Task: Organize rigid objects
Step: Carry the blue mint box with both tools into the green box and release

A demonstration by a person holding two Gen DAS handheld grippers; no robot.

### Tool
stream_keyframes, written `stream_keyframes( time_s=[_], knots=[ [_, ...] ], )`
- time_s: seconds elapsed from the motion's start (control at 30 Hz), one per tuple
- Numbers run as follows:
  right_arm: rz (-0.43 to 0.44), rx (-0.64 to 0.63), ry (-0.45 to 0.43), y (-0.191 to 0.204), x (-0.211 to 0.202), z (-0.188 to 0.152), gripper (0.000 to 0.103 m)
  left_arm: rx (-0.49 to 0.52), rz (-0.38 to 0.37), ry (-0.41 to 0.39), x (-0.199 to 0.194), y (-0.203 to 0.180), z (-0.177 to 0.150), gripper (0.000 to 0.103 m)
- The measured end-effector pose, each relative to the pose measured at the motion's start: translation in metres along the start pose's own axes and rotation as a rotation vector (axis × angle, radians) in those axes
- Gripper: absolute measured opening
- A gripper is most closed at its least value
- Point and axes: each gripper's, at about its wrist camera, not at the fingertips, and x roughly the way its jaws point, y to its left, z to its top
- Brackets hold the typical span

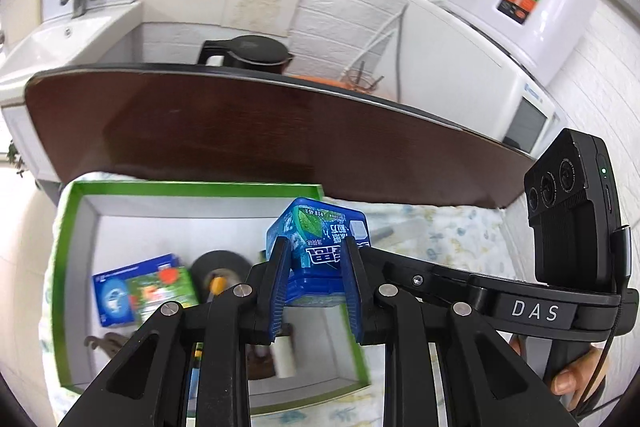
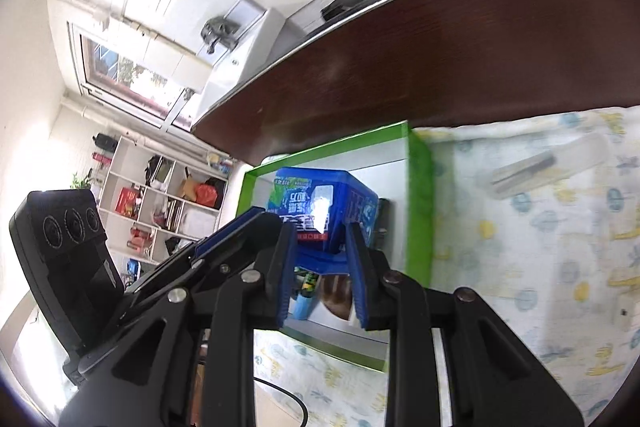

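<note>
Both wrist views: green tray (image 1: 76, 211) below.

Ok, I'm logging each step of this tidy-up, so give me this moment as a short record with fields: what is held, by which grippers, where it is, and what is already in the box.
held item: blue plastic container with a printed label
left gripper: shut on the container
right gripper: shut on the same container
container position: above the green-rimmed box, not set down
already in box: blue and green carton, black tape roll, small white cylinder
outside box: clear case on the patterned cloth
</note>
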Motion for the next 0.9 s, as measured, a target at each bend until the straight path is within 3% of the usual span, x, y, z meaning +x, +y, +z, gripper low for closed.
stream_keyframes(
  time_s=[0.43,0.9],
  knots=[
    [-0.051,-0.033,0.093,0.024,0.057,-0.006,0.025,-0.096,-0.023,0.033,0.006,0.07,-0.014,0.024],
    [-0.078,-0.018,0.099,0.014,0.059,-0.005,0.025,-0.091,-0.023,0.069,0.016,0.068,-0.016,0.024]
  ],
)
